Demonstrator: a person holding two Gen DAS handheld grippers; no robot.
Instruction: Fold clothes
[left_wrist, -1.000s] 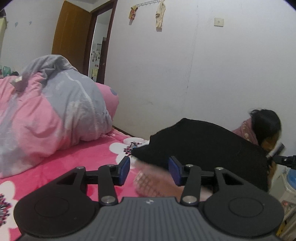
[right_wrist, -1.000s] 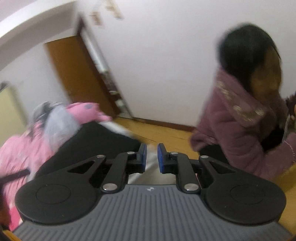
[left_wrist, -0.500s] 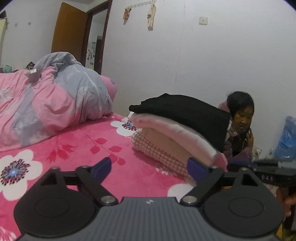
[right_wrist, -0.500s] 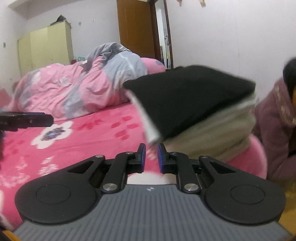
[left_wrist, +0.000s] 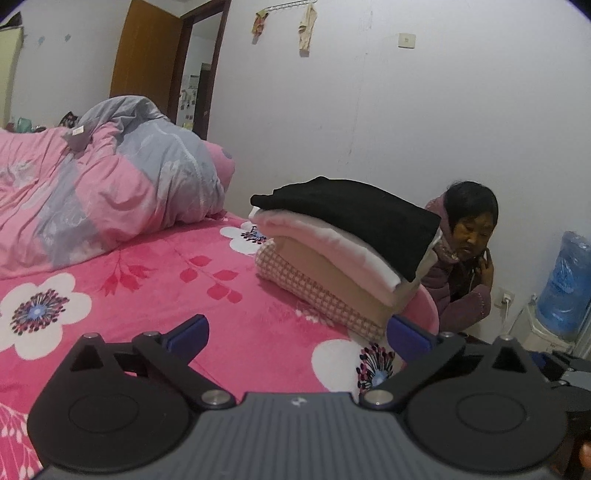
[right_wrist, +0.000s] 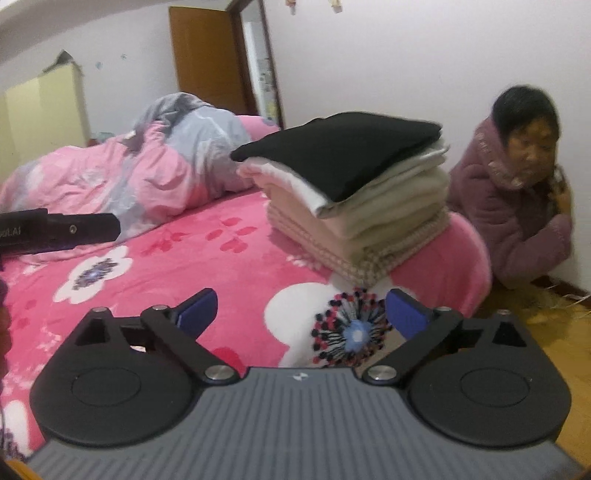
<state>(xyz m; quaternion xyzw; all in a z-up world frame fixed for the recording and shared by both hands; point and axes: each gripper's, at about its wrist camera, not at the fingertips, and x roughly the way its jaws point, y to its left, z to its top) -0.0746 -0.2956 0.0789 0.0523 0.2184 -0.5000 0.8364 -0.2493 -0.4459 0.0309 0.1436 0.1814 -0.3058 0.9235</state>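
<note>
A stack of folded clothes (left_wrist: 343, 266) sits at the corner of the pink flowered bed (left_wrist: 155, 295), with a folded black garment (left_wrist: 354, 218) on top. It also shows in the right wrist view (right_wrist: 354, 199), black garment (right_wrist: 340, 151) uppermost. My left gripper (left_wrist: 297, 334) is open and empty, held back from the stack above the bed. My right gripper (right_wrist: 301, 312) is open and empty, also short of the stack. The left gripper's body (right_wrist: 55, 230) shows at the left edge of the right wrist view.
A rumpled pink and grey quilt (left_wrist: 103, 192) lies at the head of the bed. A person in a purple coat (right_wrist: 517, 192) crouches by the wall beside the bed corner. A blue water bottle (left_wrist: 565, 284) stands at the right. A brown door (left_wrist: 147, 59) is behind.
Both grippers have drawn back from the stack, leaving the black garment on top. The left gripper opened first; the right gripper has opened since half a second ago.
</note>
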